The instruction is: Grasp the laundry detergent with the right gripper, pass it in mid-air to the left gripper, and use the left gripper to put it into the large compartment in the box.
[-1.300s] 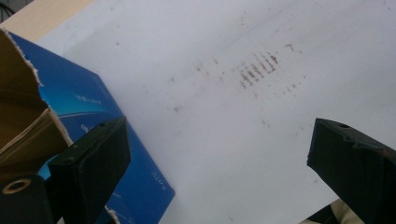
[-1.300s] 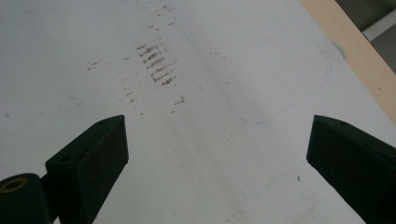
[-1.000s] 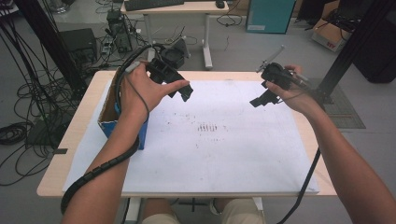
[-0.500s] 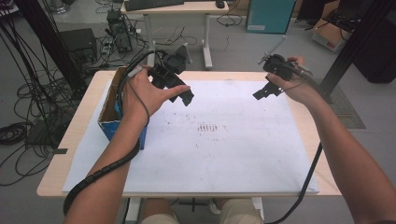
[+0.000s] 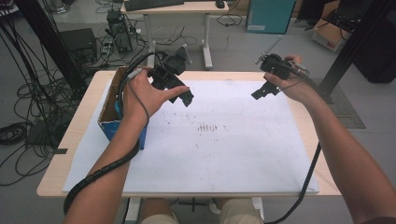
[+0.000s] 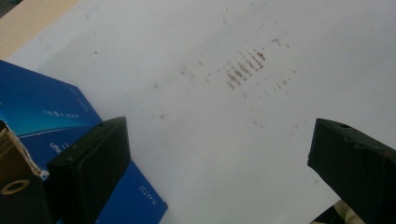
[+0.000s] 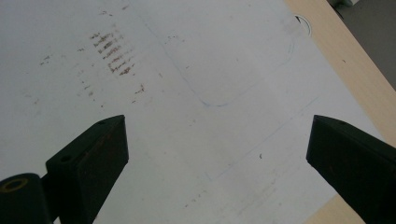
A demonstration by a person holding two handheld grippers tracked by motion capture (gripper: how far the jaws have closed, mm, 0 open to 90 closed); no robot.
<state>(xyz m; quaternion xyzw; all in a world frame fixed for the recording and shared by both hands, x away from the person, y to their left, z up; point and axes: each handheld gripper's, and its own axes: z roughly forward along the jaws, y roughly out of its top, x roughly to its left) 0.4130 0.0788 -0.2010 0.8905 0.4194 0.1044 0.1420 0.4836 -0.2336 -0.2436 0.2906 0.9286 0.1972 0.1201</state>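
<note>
Blue box [image 6: 56,126] beside left gripper [image 6: 219,158]; untouched

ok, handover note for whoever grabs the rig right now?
Left hand-held gripper: open, empty, held above the white sheet just right of the blue box.
Right hand-held gripper: open, empty, raised over the sheet's far right part.
Box sits at the table's left edge, open-topped; contents can't be made out.
Done: nothing gripped. Left: likely a reach toward the box.
</note>
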